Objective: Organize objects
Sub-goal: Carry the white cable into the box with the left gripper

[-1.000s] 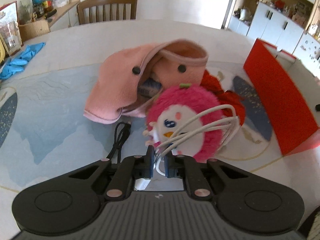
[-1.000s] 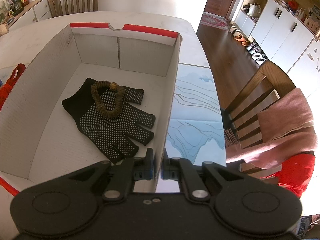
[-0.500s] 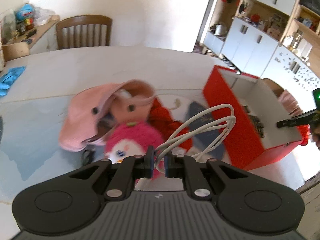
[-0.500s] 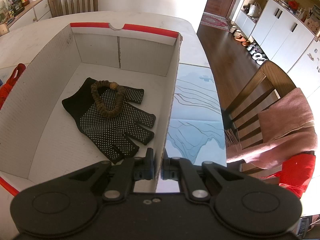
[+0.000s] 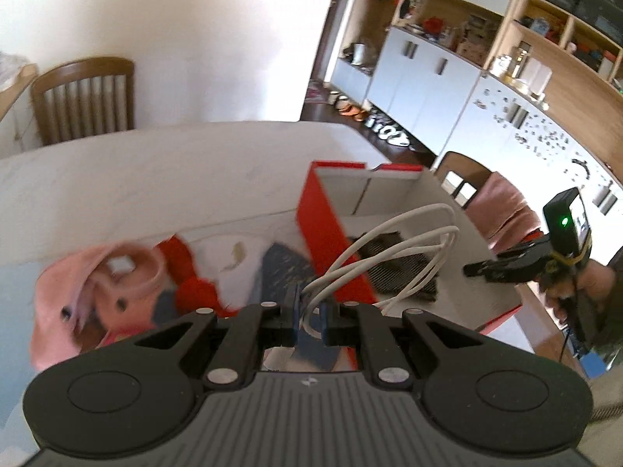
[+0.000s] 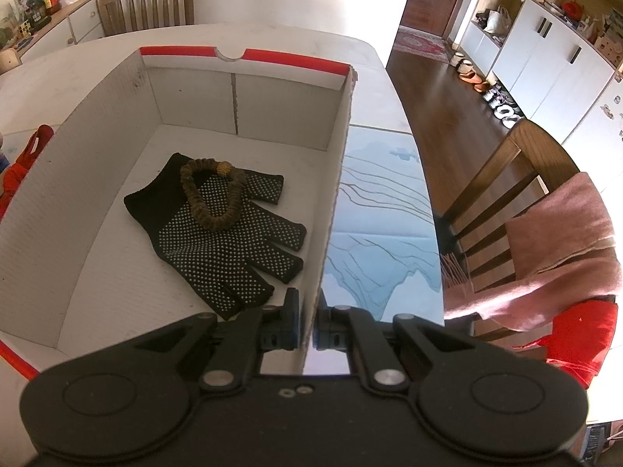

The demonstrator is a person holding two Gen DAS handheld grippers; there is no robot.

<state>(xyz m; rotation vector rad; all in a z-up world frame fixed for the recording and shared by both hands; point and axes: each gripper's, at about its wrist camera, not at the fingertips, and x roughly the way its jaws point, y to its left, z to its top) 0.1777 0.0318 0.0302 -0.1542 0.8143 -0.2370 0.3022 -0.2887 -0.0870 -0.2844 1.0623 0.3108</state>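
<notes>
My left gripper (image 5: 309, 317) is shut on a coiled white cable (image 5: 393, 253), whose loops hang in the air in front of the red box (image 5: 327, 233). The right gripper (image 6: 307, 325) is shut on that box's right wall (image 6: 337, 179); it also shows at the right of the left wrist view as the right gripper (image 5: 483, 270). Inside the box lie a black dotted glove (image 6: 229, 241) and a brown bead bracelet (image 6: 212, 194) on top of it. A pink cloth pouch (image 5: 97, 299) and a red fabric item (image 5: 194, 288) lie on the table at the left.
The white table (image 5: 175, 167) carries a blue patterned mat (image 6: 381, 214). One wooden chair (image 5: 83, 99) stands at the far side, and another chair (image 6: 518, 202) draped with pink cloth stands at the right. White cupboards (image 5: 447, 89) line the room's right side.
My left gripper has lifted the white cable off the pink plush toy and swung right toward the red box. The right gripper and the box have stayed still.
</notes>
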